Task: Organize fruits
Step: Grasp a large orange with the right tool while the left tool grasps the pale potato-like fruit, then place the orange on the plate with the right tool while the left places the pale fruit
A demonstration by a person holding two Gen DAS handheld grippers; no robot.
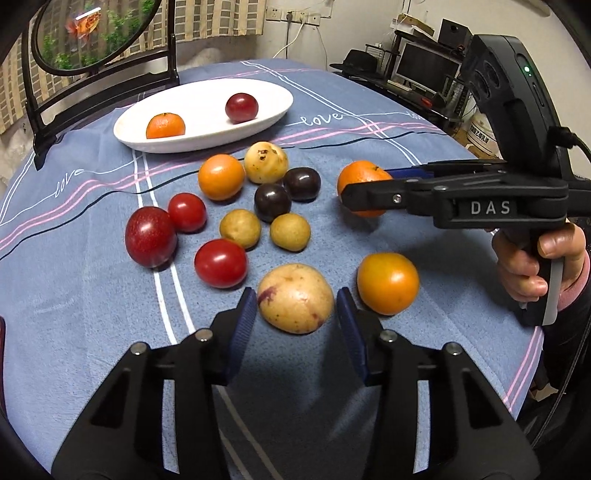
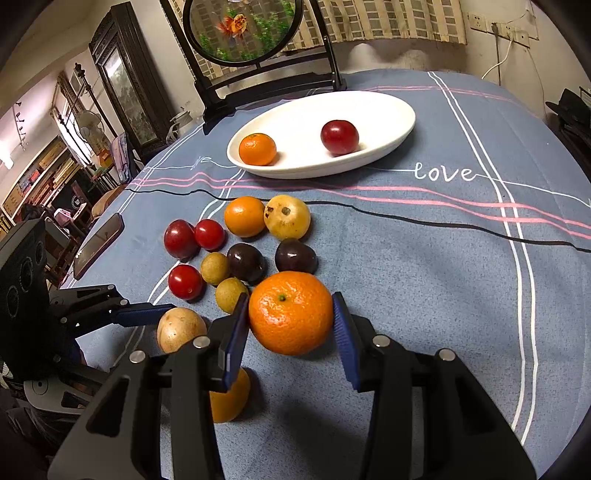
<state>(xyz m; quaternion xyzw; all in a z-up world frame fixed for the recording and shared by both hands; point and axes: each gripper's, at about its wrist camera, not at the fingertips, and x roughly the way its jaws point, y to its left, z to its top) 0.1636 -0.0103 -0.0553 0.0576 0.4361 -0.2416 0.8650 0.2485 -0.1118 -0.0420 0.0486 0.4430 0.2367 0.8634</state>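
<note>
A white oval plate (image 1: 207, 138) (image 2: 388, 110) at the back holds a small orange (image 1: 165, 126) and a red plum (image 1: 242, 107). Several fruits lie in a cluster on the blue cloth. My left gripper (image 1: 297, 308) is open, its pads on either side of a yellow-pink fruit (image 1: 295, 298), apart from it. My right gripper (image 2: 291, 321) is closed onto a large mandarin (image 2: 291, 312), which also shows in the left wrist view (image 1: 360, 184); both pads touch its sides and it rests on the cloth.
An orange tomato (image 1: 388, 283) lies right of the left gripper. A round mirror on a black stand (image 2: 243, 33) stands behind the plate. A phone (image 2: 98, 245) lies at the table's left edge. Shelves and monitors (image 1: 424, 66) stand beyond the table.
</note>
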